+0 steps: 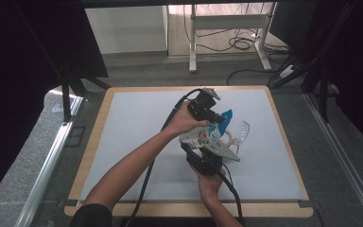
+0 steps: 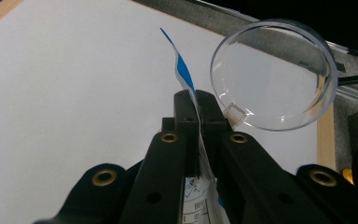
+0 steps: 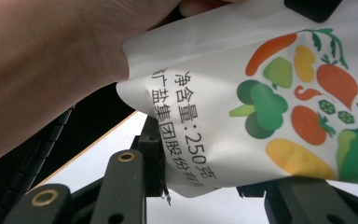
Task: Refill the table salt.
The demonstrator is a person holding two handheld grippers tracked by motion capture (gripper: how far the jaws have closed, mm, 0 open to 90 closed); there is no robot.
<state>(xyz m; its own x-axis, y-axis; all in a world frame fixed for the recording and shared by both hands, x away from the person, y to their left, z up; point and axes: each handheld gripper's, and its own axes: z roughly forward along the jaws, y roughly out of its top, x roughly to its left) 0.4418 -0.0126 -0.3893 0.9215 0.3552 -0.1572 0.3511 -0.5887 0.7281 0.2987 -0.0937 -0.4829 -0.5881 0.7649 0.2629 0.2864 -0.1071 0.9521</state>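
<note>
My left hand-held gripper (image 2: 199, 100) pinches the pouch (image 1: 207, 136) top, my right (image 3: 205, 186) clamps its bottom; tilting carelessly could spill past the clear cup (image 2: 275, 74).

The surface (image 1: 137, 142) was a pale white sheet with a light wooden edge, and it stood on a grey carpeted floor (image 1: 42, 142). Beyond its far edge stood the white legs of a desk (image 1: 193, 42), with black cables (image 1: 238, 43) lying looped on the floor between them. A metal rail (image 1: 52, 161) ran along the floor at the left.
</note>
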